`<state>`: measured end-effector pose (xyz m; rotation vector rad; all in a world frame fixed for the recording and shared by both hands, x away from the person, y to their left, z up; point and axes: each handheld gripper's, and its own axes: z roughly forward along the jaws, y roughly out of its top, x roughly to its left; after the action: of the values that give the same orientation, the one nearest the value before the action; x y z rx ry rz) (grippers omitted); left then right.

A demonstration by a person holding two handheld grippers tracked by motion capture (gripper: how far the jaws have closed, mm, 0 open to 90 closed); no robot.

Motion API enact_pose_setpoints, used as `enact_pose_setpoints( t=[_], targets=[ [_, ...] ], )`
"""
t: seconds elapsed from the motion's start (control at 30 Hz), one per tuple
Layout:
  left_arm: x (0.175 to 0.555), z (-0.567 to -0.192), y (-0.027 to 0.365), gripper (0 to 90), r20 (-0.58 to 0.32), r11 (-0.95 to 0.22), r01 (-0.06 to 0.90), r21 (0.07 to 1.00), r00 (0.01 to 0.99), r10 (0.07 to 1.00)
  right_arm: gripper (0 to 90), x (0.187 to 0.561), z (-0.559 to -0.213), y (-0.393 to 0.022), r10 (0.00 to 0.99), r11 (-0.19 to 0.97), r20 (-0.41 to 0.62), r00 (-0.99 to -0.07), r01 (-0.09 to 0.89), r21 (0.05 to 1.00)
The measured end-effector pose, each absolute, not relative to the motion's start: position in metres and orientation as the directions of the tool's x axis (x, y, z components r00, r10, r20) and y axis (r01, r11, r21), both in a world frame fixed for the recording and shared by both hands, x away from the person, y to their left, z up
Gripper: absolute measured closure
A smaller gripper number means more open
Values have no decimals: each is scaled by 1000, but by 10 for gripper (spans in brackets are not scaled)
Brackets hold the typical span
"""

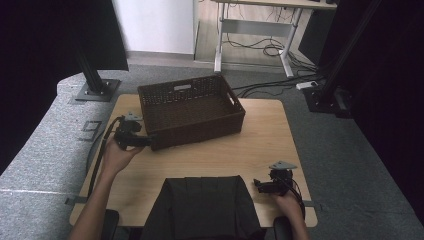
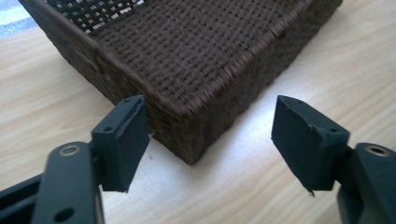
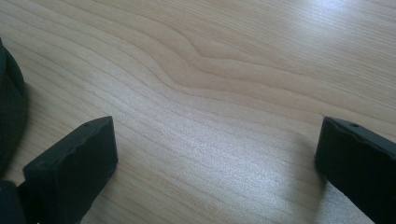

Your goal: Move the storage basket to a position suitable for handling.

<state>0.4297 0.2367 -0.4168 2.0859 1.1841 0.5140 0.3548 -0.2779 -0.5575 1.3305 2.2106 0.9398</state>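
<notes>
A dark brown woven basket [image 1: 192, 111] stands on the wooden table [image 1: 260, 150] toward the back, and it looks empty. My left gripper [image 1: 149, 142] is open at the basket's near left corner. In the left gripper view that corner of the basket [image 2: 187, 70] lies between the two spread jaws, the left gripper [image 2: 212, 140] low over the tabletop. A dark folded cloth [image 1: 202, 205] lies at the table's front edge. My right gripper [image 1: 258, 184] is open just right of the cloth. In the right gripper view the right gripper [image 3: 215, 158] has only bare wood between its jaws.
A black stand base [image 1: 95, 90] sits on the grey floor left of the table. A white desk frame [image 1: 250, 30] with loose cables stands behind. Dark curtains hang at both sides. Bare wood [image 1: 270, 130] lies to the right of the basket.
</notes>
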Motion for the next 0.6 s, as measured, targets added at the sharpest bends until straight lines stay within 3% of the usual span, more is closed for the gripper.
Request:
enact_pose_setpoints(
  t=[0.43, 0.6],
  targets=[
    [461, -414, 243, 444, 24, -323, 611, 722, 445, 895, 0, 355, -558, -278, 882, 323, 8, -471, 617, 718],
    [470, -423, 243, 467, 21, -315, 634, 706, 426, 905, 0, 355, -558, -278, 882, 323, 8, -471, 617, 718]
  ],
)
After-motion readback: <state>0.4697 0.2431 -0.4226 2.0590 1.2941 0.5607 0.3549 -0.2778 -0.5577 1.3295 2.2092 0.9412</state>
